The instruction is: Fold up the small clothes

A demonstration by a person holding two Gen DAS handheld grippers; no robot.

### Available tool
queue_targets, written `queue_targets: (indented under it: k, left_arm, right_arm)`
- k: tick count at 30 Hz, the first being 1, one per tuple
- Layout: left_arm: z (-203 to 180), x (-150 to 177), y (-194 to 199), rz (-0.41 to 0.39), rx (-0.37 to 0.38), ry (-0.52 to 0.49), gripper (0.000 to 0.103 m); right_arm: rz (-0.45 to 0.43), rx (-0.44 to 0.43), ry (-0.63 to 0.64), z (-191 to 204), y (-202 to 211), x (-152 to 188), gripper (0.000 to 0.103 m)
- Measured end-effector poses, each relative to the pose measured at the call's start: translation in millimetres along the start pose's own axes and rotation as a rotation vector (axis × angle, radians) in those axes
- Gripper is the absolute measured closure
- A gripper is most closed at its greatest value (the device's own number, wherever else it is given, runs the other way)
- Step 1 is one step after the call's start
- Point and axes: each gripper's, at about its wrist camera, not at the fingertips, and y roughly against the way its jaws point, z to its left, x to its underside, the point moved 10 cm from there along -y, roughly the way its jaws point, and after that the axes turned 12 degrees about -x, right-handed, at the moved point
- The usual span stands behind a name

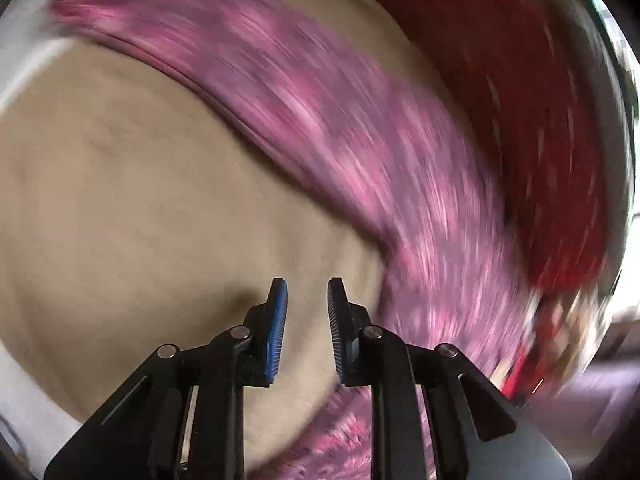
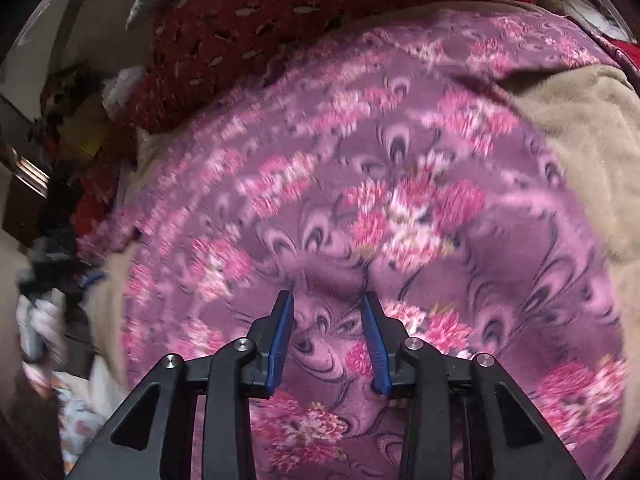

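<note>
A purple garment with a pink flower print (image 2: 400, 208) lies spread on a beige blanket (image 2: 580, 128). My right gripper (image 2: 328, 296) is open just above the printed cloth and holds nothing. In the left wrist view the same garment (image 1: 320, 120) runs as a blurred band from upper left to lower right. My left gripper (image 1: 307, 282) is open over the bare beige blanket (image 1: 140, 200), just left of the garment's edge, and holds nothing.
A dark red patterned cloth (image 2: 320, 12) lies beyond the garment; it also shows in the left wrist view (image 1: 520, 100). A cluttered pile of clothes and objects (image 2: 60, 240) sits at the left edge of the right wrist view.
</note>
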Motion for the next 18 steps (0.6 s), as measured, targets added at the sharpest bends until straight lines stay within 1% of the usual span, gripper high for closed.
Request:
queue_targets:
  k: [1,2,3,4,5,6,8,9,11,12,13,14,16,17,18]
  left_arm:
    - [-21,7,-7,-0.014,-0.021,-0.051,0.086]
    - [-39,16,-12,-0.04,-0.066,-0.117,0.086]
    - [-53,21,-15,-0.07,-0.104,-0.17,0.083]
    - [-66,25,-19,-0.101,-0.139,-0.219,0.081]
    - [-77,30,-25,-0.124,-0.185,-0.273,0.074]
    - [-84,34,-33,-0.136,-0.228,-0.317,0.066]
    - [-89,39,-47,-0.146,-0.285,-0.364,0.063]
    - [-91,43,-47,-0.162,-0.298,-0.37,0.06]
    - [-96,41,-50,-0.165,-0.29,-0.361,0.057]
    - [-95,40,-51,-0.158,-0.279,-0.348,0.056]
    - [-95,39,-52,-0.148,-0.266,-0.334,0.056]
    - [-92,37,-52,-0.138,-0.254,-0.321,0.055]
    - [-92,35,-54,-0.124,-0.247,-0.31,0.054]
    - [-93,35,-56,-0.123,-0.249,-0.309,0.054]
    - [-94,34,-56,-0.124,-0.253,-0.31,0.053]
  right_arm:
    - [-0.049,0.0,-0.018,-7,15,-13,0.067]
    - [-0.087,0.008,-0.033,-15,27,-23,0.064]
    - [-0.142,0.022,-0.067,-31,46,-38,0.061]
    - [-0.22,0.05,-0.138,-62,74,-59,0.057]
    - [-0.262,0.068,-0.18,-81,88,-69,0.056]
    - [-0.34,0.101,-0.261,-117,115,-85,0.055]
    - [-0.445,0.157,-0.379,-174,152,-103,0.054]
    - [-0.49,0.219,-0.435,-209,174,-113,0.054]
    - [-0.499,0.285,-0.452,-238,187,-124,0.051]
    - [-0.487,0.315,-0.427,-249,189,-133,0.05]
    - [-0.475,0.333,-0.398,-251,187,-140,0.044]
    - [-0.46,0.353,-0.355,-250,183,-146,0.037]
    - [-0.413,0.434,-0.223,-245,164,-164,0.031]
    - [-0.398,0.462,-0.192,-246,160,-167,0.031]
    - [-0.365,0.539,-0.147,-253,152,-174,0.032]
